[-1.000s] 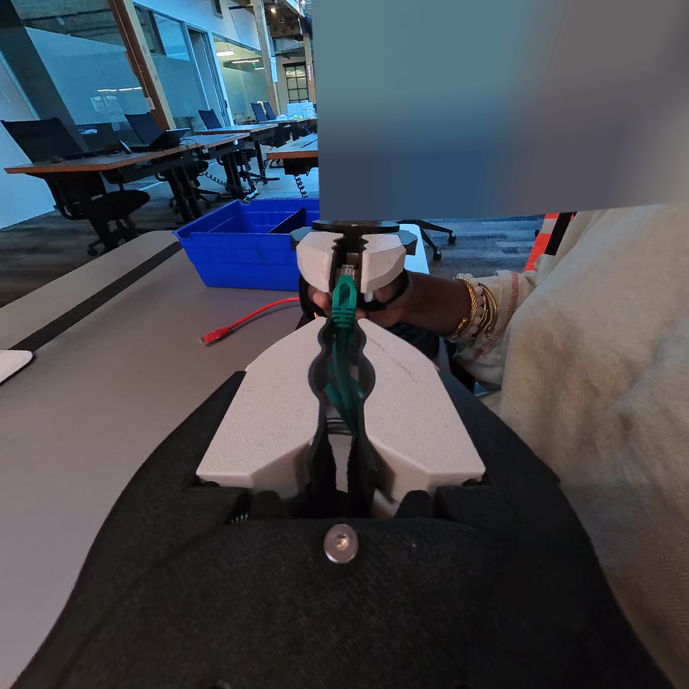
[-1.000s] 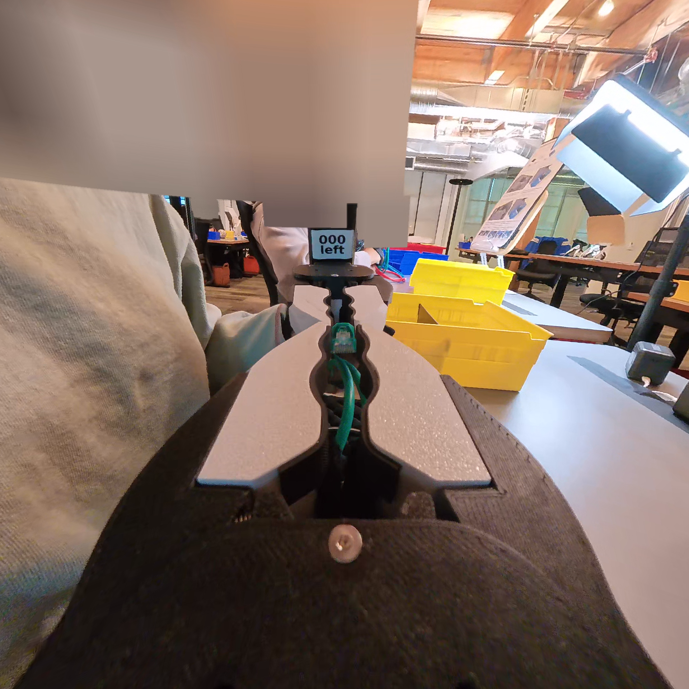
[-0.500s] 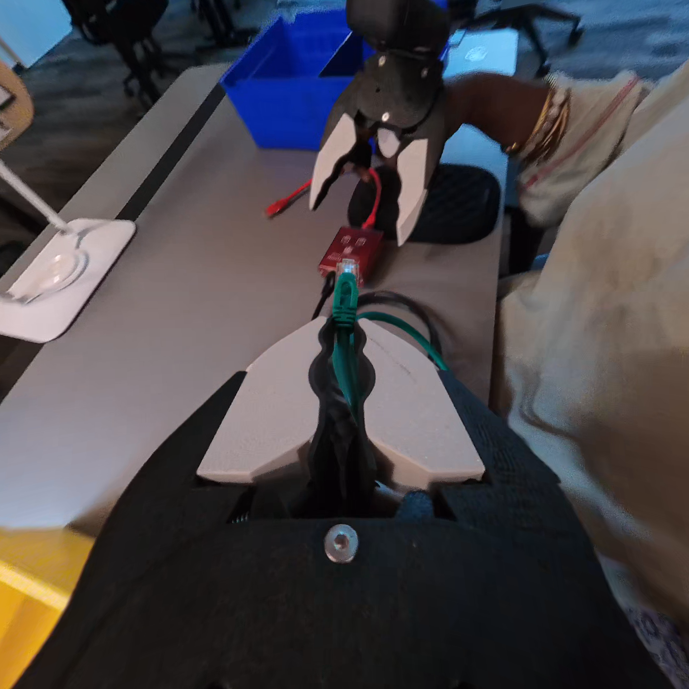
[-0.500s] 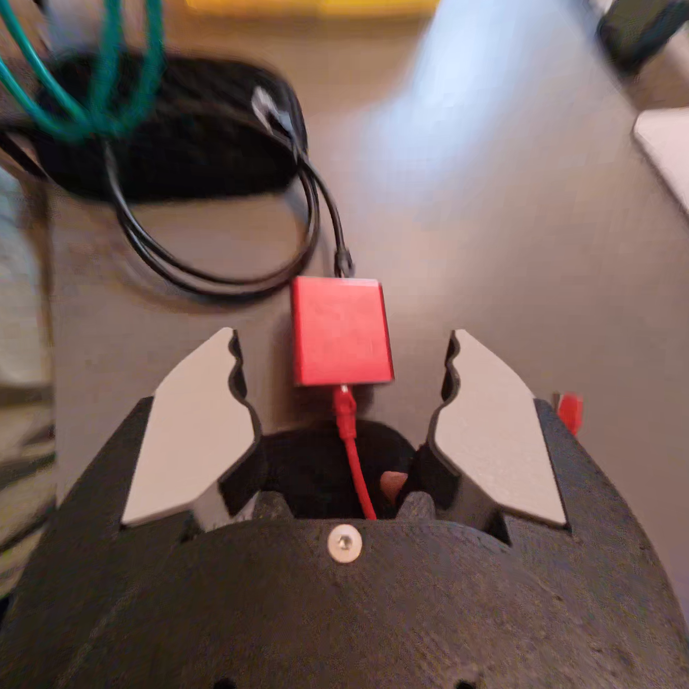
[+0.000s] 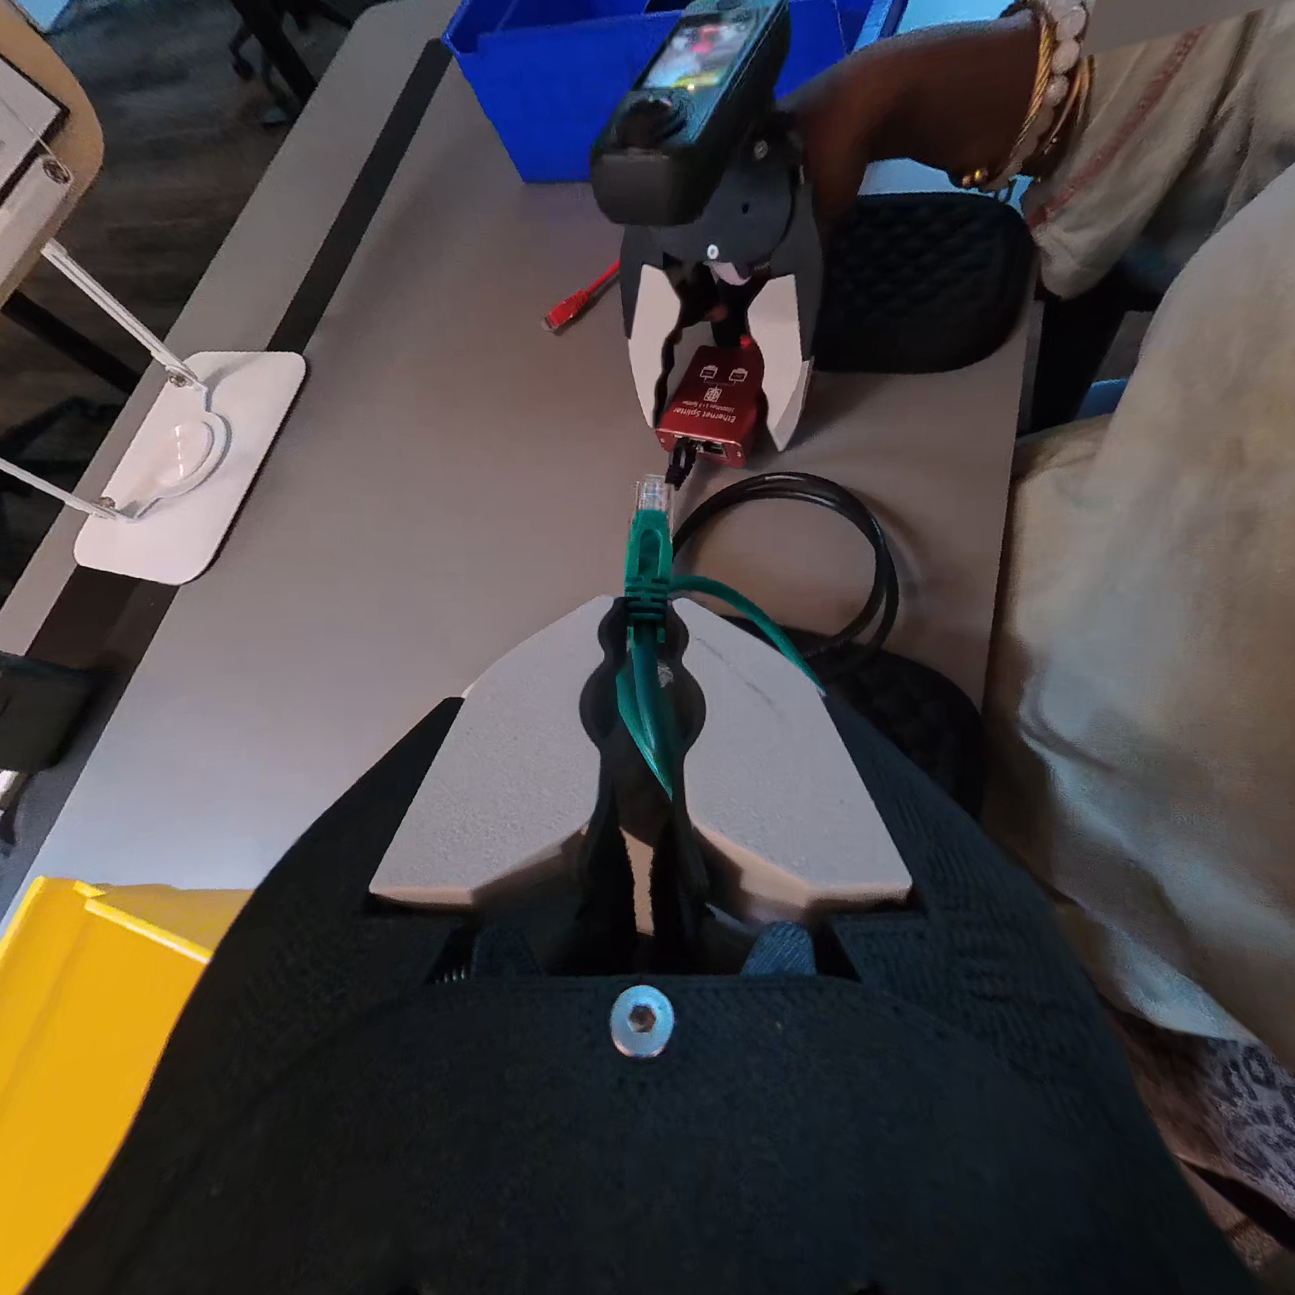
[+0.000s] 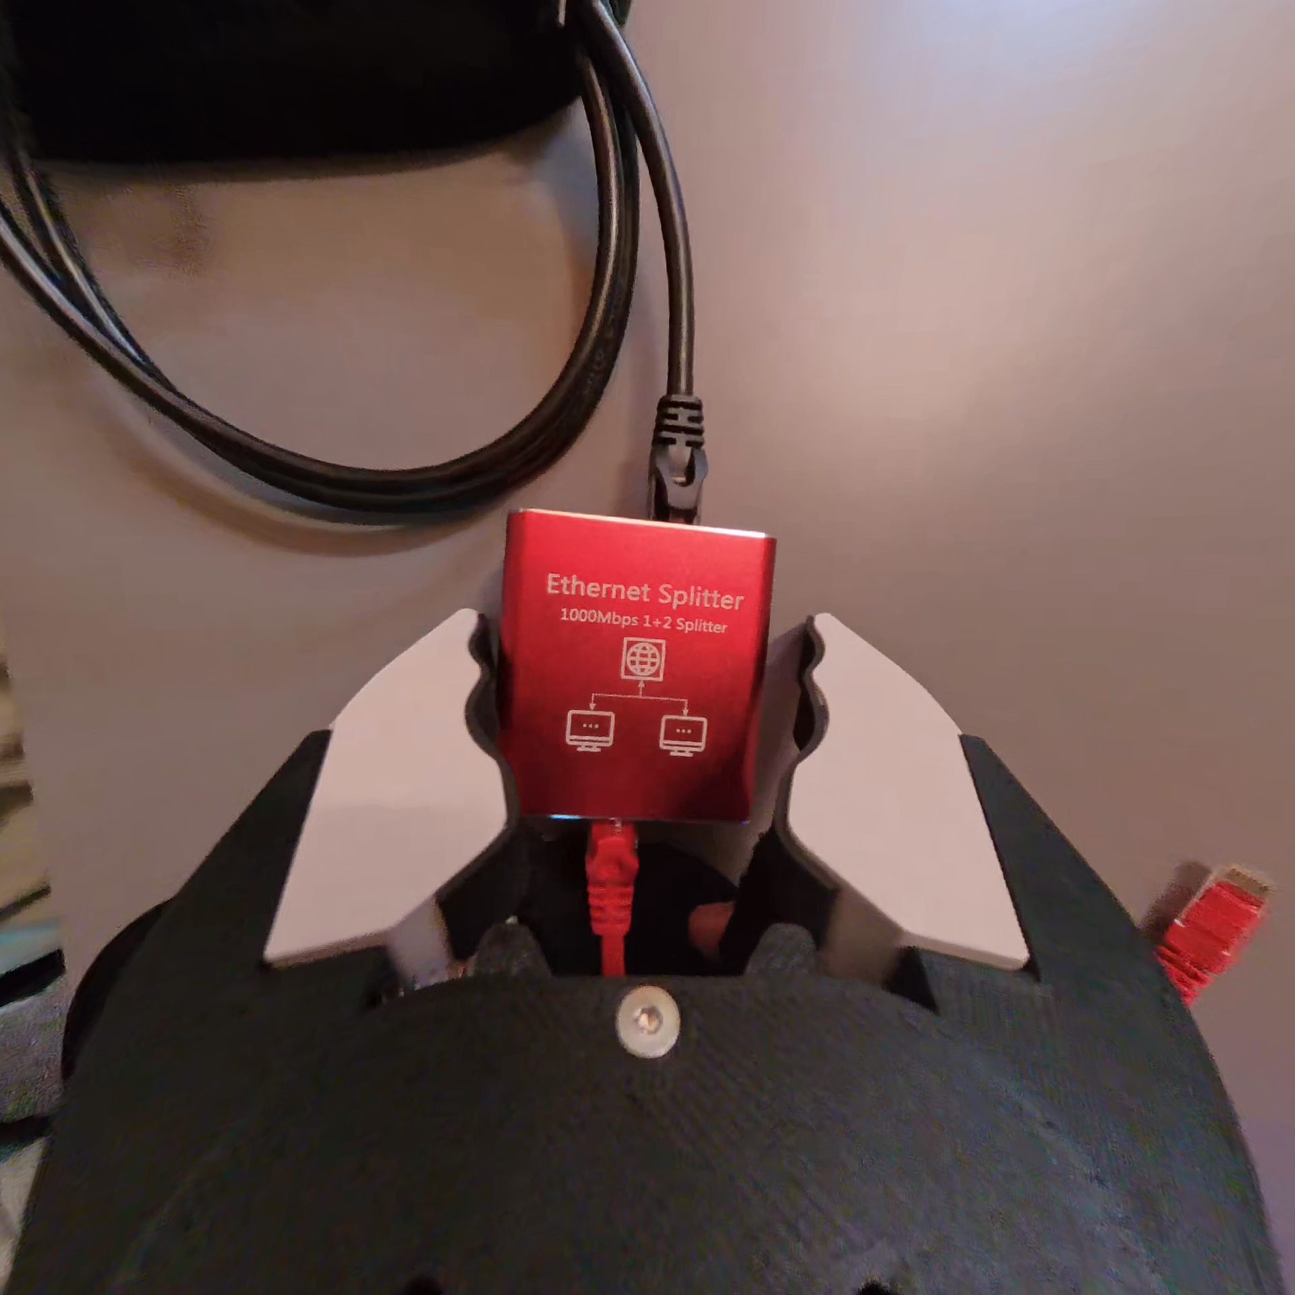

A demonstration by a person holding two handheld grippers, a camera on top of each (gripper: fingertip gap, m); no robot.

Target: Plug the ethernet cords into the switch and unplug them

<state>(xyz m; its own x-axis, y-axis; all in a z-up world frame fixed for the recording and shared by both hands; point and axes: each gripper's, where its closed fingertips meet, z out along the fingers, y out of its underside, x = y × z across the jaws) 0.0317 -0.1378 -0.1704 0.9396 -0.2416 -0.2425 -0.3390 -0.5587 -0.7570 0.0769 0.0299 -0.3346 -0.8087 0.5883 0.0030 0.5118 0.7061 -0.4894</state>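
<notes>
A small red switch (image 6: 641, 666) lies on the grey table (image 5: 392, 560). A black cord (image 6: 676, 455) is plugged into its far face and a red cord (image 6: 613, 890) into its near face. My right gripper (image 6: 645, 617) is closed around the switch, one finger against each side. In the left wrist view my left gripper (image 5: 645, 617) is shut on a green ethernet cord (image 5: 648, 539). Its clear plug points at the switch (image 5: 711, 406), a short way from the free port beside the black cord (image 5: 678, 466). The right gripper (image 5: 715, 420) shows there too.
The red cord's loose end (image 5: 571, 308) lies left of the switch and also shows in the right wrist view (image 6: 1219, 918). A blue bin (image 5: 560, 105), black pad (image 5: 918, 280), white lamp base (image 5: 189, 462) and yellow bin (image 5: 70, 1016) are on the table. A person's sleeve (image 5: 1121, 631) is at the right. The tips of one gripper are about 25 centimeters away from the tips of the other.
The right gripper let go of the green cord, came down over the switch and closed onto its sides. The left gripper tilted down and brought the green plug close to the switch.
</notes>
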